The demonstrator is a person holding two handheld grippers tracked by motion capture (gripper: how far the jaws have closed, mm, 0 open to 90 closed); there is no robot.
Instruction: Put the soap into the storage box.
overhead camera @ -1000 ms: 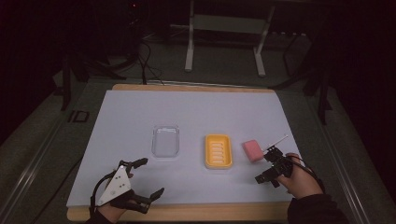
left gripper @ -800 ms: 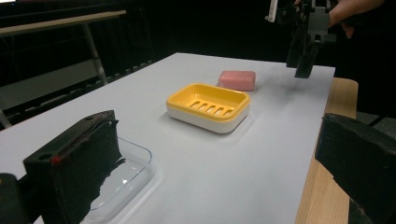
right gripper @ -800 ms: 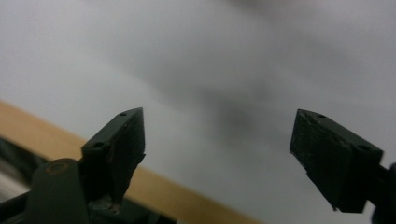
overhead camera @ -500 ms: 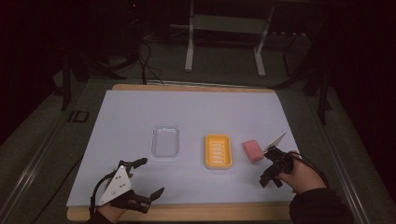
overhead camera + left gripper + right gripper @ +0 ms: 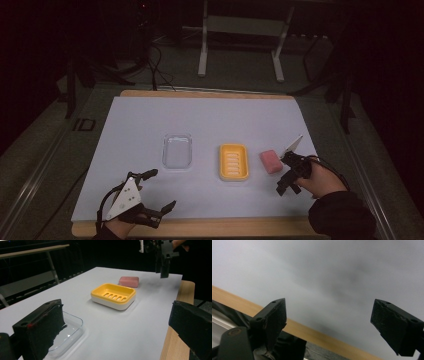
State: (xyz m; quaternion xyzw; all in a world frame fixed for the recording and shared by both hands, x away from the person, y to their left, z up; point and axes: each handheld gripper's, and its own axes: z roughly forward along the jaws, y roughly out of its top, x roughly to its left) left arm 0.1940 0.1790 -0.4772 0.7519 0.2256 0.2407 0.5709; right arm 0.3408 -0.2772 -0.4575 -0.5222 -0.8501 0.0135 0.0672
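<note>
On the desk (image 5: 150,125), pink soap (image 5: 271,161) beside yellow dish (image 5: 233,162), clear tray (image 5: 178,150) leftward; right claw (image 5: 285,175) and left claw (image 5: 159,190) agape, empty.

Three things stood in a row across the middle of the white tabletop (image 5: 150,120): a clear plastic tray (image 5: 178,150), a yellow slotted soap dish (image 5: 233,162) and a pink soap bar (image 5: 271,161). Narrow gaps separated them. The far half lay open; so did the near-edge strip.
</note>
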